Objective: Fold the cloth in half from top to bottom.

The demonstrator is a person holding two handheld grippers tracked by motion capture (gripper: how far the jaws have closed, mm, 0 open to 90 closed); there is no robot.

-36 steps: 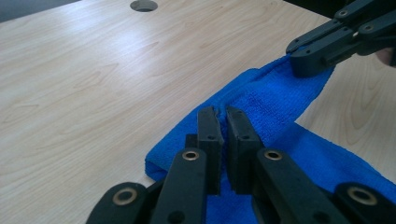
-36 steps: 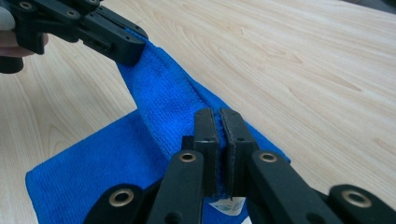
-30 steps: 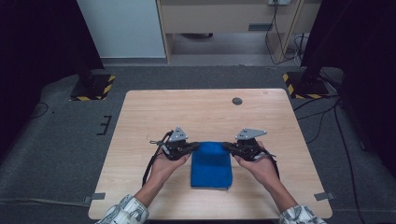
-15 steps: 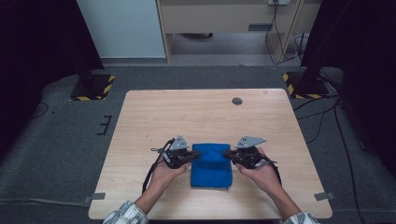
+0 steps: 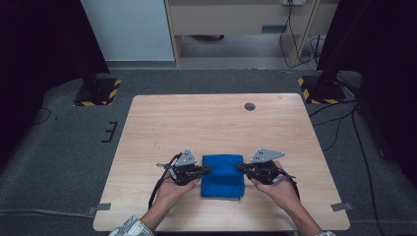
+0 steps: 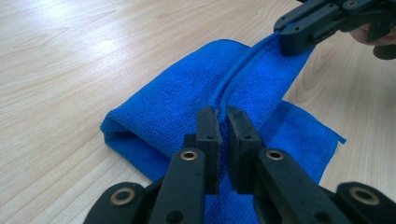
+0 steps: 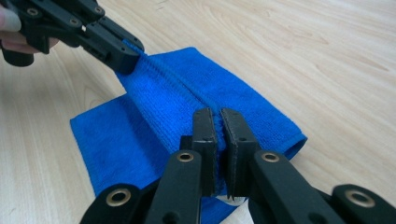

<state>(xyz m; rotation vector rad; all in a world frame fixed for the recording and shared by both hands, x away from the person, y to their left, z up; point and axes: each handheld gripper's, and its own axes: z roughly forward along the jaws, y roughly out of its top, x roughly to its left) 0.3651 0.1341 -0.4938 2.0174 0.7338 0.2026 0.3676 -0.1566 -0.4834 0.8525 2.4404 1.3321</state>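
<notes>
Blue terry makes up the cloth (image 5: pixel 223 175) we are working on; it lies on the near half of the wooden table (image 5: pixel 211 120), midway between left and right, just ahead of our hands. We hold its doubled hem from both sides. Our left gripper (image 5: pixel 202 170) is clenched on the cloth's left end, and in the left gripper view its two black jaws stand pressed together with the hem (image 6: pixel 223 95) pinched between them. Our right gripper (image 5: pixel 242 167) is clenched on the right end in the same way; in the right gripper view the jaws are closed on the hem (image 7: pixel 215 122), with blue fabric showing in the thin slit between them.

Between the two grips the hem runs as a raised ridge straight across the cloth. On the far side of that ridge the fabric rolls over in a rounded fold that rests on the table. On the near side a flat layer lies spread on the wood toward us.

Each gripper view also shows the other gripper at the far end of the ridge, biting the same hem: the right gripper (image 6: pixel 299 35) in the left gripper view, the left gripper (image 7: pixel 122 56) in the right one.

A small dark round disc (image 5: pixel 250 106) sits on the far part of the table, right of centre, well apart from the cloth.
</notes>
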